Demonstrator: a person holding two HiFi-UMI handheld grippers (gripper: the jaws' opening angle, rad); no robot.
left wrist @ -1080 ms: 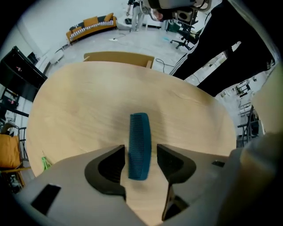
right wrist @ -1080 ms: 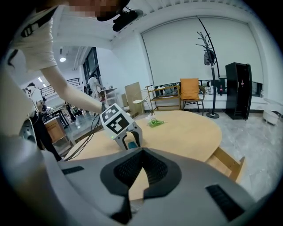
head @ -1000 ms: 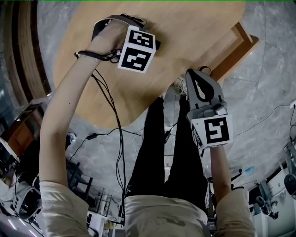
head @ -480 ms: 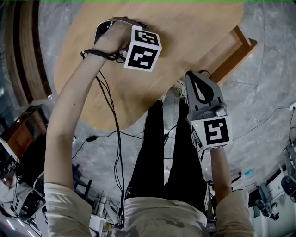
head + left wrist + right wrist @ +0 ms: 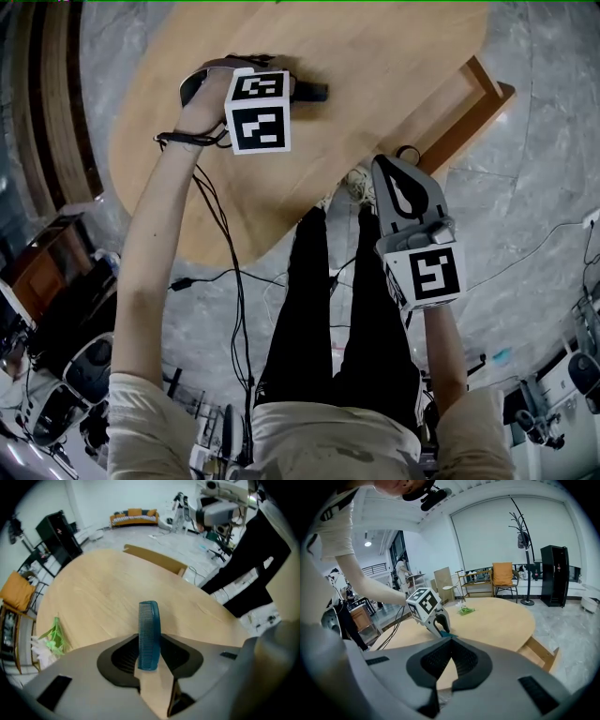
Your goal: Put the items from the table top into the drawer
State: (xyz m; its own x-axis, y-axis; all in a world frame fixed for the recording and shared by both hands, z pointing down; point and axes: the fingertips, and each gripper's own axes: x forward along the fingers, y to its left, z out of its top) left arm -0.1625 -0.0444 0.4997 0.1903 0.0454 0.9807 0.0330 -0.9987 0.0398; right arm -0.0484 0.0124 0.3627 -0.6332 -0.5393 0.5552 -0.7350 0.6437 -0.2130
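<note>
I had the left hand-held gripper (image 5: pixel 149 654) pointed steeply down at the round, pale wooden desk (image 5: pixel 93 597). Its jaws had just been closing, and they stood pinched on the near end of a flat teal plastic comb (image 5: pixel 149 632). The jaws were only about half closed, because the comb's body filled the gap between the pads. The comb's long axis ran straight out ahead of the jaws, with the fine teeth on the left side and the curved spine on the right. I could not tell whether its far end had left the desk top. The open light-wood drawer (image 5: pixel 539 651) jutted from the desk's edge out beyond the comb's tip, so the comb already pointed roughly towards it. My right hand-held gripper (image 5: pixel 449 640) hung just off the desk's near edge with its jaw tips together on nothing. It was plainly nearer the drawer, which lay ahead of it and to its right. I judged that the carry fell to the left one all the same, since the left one had the comb. That meant sweeping it across the desk towards the right hand-held gripper's side. A small green leafy sprig (image 5: pixel 52 637) lay well off to the left of the comb, and it too had yet to go in.
</note>
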